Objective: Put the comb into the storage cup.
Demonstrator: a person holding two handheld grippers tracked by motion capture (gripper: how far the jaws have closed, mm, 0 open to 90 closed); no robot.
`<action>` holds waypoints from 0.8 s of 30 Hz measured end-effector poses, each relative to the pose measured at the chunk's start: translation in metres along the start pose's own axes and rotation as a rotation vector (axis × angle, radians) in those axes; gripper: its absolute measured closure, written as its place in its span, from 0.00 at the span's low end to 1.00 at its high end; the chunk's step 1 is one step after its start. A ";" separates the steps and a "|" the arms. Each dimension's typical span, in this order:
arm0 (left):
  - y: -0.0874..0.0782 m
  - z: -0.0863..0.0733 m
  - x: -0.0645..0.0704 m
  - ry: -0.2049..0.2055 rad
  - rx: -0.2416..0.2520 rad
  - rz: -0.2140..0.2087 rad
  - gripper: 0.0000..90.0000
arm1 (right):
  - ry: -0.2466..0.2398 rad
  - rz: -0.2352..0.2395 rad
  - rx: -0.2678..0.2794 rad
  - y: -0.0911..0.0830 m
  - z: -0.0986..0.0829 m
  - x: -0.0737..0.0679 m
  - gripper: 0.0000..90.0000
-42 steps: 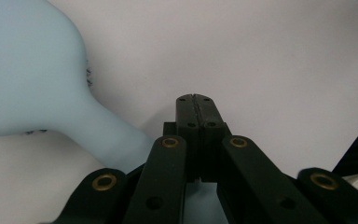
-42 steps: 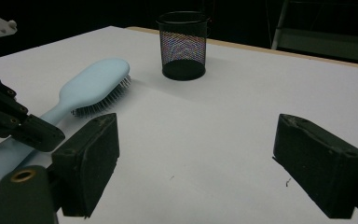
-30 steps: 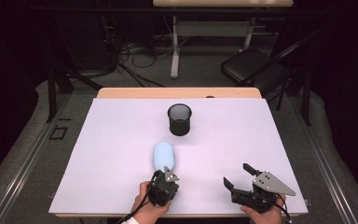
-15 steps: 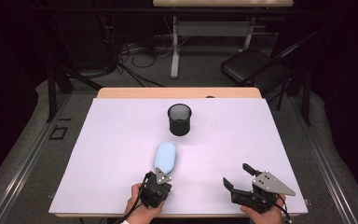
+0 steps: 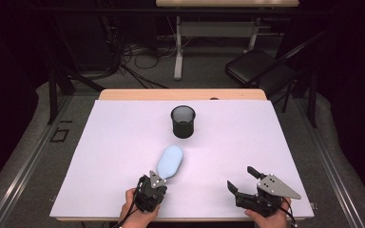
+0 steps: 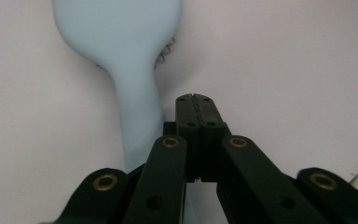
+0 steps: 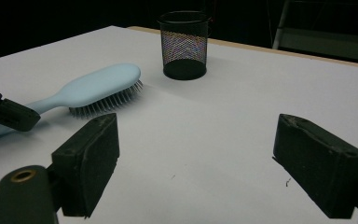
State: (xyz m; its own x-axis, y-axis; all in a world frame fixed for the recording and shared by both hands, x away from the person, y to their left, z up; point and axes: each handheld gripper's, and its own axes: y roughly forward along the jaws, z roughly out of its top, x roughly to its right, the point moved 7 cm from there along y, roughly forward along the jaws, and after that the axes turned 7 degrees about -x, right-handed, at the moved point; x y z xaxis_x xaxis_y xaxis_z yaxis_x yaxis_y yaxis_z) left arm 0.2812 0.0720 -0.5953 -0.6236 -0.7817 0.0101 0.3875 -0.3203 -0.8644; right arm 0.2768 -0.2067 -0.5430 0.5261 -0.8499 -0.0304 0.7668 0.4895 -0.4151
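Left gripper (image 6: pixel 196 97) pressed together beside the pale blue hairbrush (image 6: pixel 121 42) handle (bristles down); right gripper (image 7: pixel 196 154) spread wide, mesh cup (image 7: pixel 184 44) beyond.

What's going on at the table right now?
A person holds a gripper in each hand over a white table. The left gripper has its jaws closed together just beside the handle of a light blue plastic hairbrush, which lies bristles down; it is not clamped on the handle. The right gripper rests open near the front edge, holding nothing. A black wire-mesh cup stands upright beyond the brush, apart from it.
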 end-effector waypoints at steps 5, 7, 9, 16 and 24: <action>-0.002 -0.002 -0.006 -0.016 0.012 0.003 1.00 | -0.001 0.001 0.000 0.000 0.000 0.000 0.16; -0.002 -0.003 -0.009 -0.021 0.022 0.005 1.00 | -0.002 0.000 0.000 0.000 0.000 0.000 0.16; -0.002 -0.003 -0.012 -0.026 0.026 0.003 1.00 | -0.002 -0.001 -0.001 0.000 0.000 0.000 0.16; -0.003 -0.005 -0.019 -0.040 0.043 0.004 1.00 | -0.005 -0.001 -0.002 -0.001 0.000 0.000 0.16; -0.005 -0.006 -0.029 -0.050 0.049 0.002 1.00 | -0.010 -0.002 0.000 -0.001 0.000 0.000 0.16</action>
State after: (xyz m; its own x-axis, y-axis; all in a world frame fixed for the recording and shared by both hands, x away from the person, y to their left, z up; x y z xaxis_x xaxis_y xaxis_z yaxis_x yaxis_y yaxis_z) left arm 0.2926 0.0998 -0.5941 -0.5881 -0.8081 0.0344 0.4224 -0.3430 -0.8390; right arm 0.2765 -0.2073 -0.5424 0.5282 -0.8489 -0.0210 0.7677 0.4879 -0.4154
